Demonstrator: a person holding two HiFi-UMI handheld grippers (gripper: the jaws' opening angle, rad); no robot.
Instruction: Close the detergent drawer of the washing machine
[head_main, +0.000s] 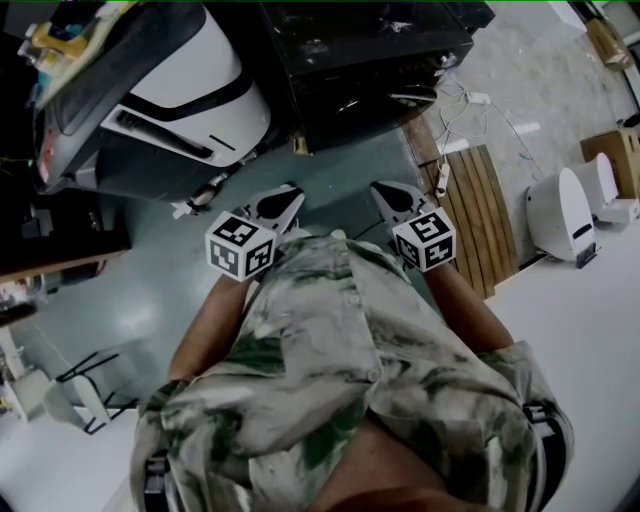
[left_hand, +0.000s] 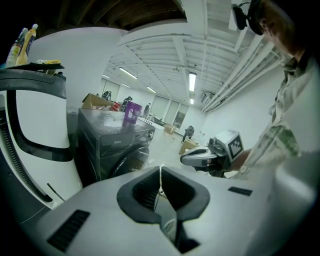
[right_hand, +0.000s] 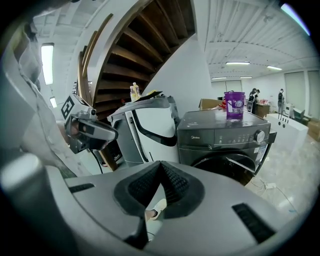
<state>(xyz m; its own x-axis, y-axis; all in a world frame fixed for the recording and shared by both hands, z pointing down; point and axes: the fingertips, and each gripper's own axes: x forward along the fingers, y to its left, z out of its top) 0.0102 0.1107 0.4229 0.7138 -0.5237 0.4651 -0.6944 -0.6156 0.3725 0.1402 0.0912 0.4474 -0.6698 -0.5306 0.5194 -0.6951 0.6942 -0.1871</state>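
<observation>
1. The washing machine (right_hand: 225, 142) is dark, with a round door low in its face. A purple container (right_hand: 234, 105) stands on its top.
2. The detergent drawer (right_hand: 199, 136) is at the left end of the washing machine's control panel, as the right claw view shows it. Its front looks flush with the panel, though it is small and dim there.
3. The left claw (left_hand: 160, 168) is clenched, its tips touching and nothing between them. It is held out in front of the washing machine, well apart from it.
4. The right claw (right_hand: 160, 163) is clenched too, tips together and empty. It also faces the washing machine from well apart.
5. Both claws sit side by side, just ahead of the person's patterned shirt (head_main: 350, 370), which is farther from the washing machine than they are.
6. A white appliance (head_main: 190, 90) with black trim stands just beside the washing machine.
7. On the washing machine's other side, a slatted wooden board (head_main: 480, 215) lies on the floor.
</observation>
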